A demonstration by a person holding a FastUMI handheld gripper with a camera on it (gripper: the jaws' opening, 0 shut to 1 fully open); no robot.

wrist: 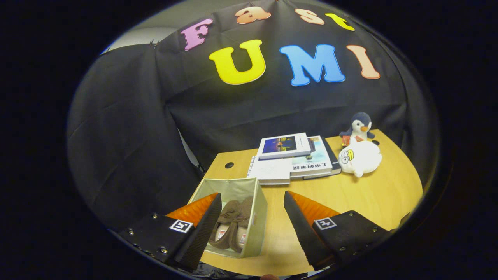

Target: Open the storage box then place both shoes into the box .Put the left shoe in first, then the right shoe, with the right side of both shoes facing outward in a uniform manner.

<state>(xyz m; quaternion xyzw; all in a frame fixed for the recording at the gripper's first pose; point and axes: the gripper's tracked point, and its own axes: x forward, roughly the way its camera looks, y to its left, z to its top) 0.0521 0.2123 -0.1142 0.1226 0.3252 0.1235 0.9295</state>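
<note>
Both shoes in the open storage box; gripper held clear above the desk.

The storage box [233, 212] stands open at the near left of the desk [373, 194], with the pair of brown shoes [230, 229] lying side by side inside it, so the placing appears finished; which side faces outward cannot be told. The gripper [252, 229] hovers above and near the box, its jaws spread wide and holding nothing, the left one overlapping the box's left wall. Books [291, 157] and two plush toys [360, 149] sit at the far side.
</note>
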